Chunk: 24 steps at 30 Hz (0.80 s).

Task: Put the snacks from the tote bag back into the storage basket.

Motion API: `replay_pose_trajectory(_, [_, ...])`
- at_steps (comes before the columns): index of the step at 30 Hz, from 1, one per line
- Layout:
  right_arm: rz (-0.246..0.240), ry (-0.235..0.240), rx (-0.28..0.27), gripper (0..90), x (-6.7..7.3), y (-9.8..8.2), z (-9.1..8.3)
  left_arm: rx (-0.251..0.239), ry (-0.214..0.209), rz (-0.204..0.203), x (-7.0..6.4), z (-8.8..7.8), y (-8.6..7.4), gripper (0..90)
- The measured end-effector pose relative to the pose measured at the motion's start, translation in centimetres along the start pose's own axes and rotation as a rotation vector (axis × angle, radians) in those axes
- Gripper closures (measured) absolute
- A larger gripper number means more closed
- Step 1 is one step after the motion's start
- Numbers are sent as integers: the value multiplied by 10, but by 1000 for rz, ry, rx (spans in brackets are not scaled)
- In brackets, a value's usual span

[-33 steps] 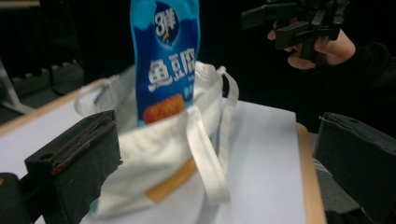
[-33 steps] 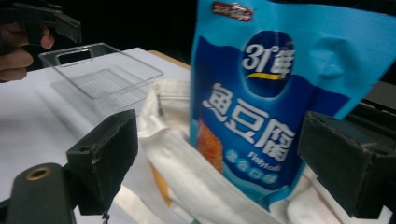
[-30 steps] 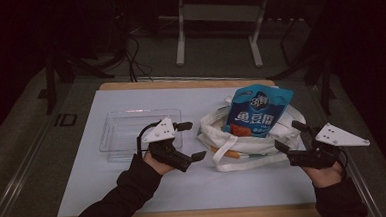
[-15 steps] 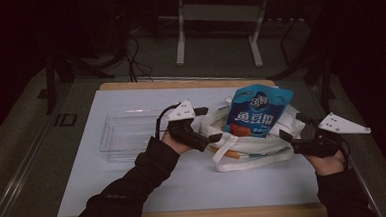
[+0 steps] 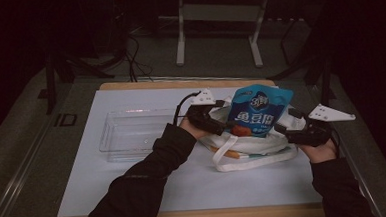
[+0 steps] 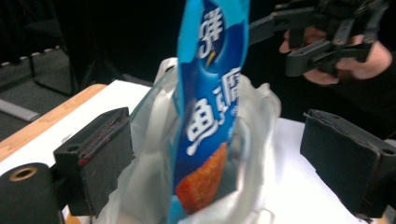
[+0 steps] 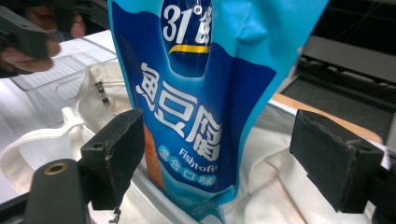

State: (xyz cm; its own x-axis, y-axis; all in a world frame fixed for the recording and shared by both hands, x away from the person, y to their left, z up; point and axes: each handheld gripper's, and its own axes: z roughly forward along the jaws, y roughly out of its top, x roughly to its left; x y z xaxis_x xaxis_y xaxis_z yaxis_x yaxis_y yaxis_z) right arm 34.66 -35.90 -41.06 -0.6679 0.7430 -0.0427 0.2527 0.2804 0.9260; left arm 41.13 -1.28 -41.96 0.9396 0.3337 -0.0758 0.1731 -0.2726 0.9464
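Both my grippers have closed in on the blue pouch (image 5: pixel 259 111), upright in the white bag (image 5: pixel 255 144) at frame centre-right; left gripper (image 5: pixel 216 127) and right gripper (image 5: pixel 288 129) flank it, jaws just narrowing, gripping nothing.

A wooden table (image 5: pixel 129 85) carries a white mat (image 5: pixel 110 183); on the mat lie a clear plastic tray (image 5: pixel 127 134) (left) and a white cloth bag (image 5: pixel 253 146) beside it.
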Motion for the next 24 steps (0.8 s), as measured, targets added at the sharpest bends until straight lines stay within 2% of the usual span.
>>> replay_pose_trajectory(1, [0,0,0,178,0,0,0,0,0,0,0,0,0,128])
replay_pose_trajectory(3, [-2,23,18,196,-4,-1,9,16,-11,-18,5,11,2,142])
replay_pose_trajectory(5, [0,32,29,210,-7,-2,14,30,-9,-13,6,17,3,146])
replay_pose_trajectory(7, [29,58,28,213,-10,-4,19,44,-2,-17,6,23,3,168])
replay_pose_trajectory(10, [30,71,41,226,-12,-4,25,66,8,-9,6,29,4,242])
replay_pose_trajectory(12, [31,80,42,268,-14,-3,28,64,14,-7,6,31,4,340])
replay_pose_trajectory(14, [28,76,40,279,-15,-3,30,60,1,-15,6,33,5,344])
replay_pose_trajectory(15, [34,90,39,317,-18,-2,33,66,4,-13,6,35,5,419])
replay_pose_trajectory(16, [34,91,38,331,-18,-2,34,76,-3,-20,6,36,5,438])
replay_pose_trajectory(17, [32,98,40,351,-19,-1,36,85,8,-19,6,37,5,481])
replay_pose_trajectory(20, [19,117,57,408,-19,1,42,114,13,-23,6,41,5,512])
replay_pose_trajectory(24, [5,137,74,488,-17,3,50,121,12,-27,7,43,7,567])
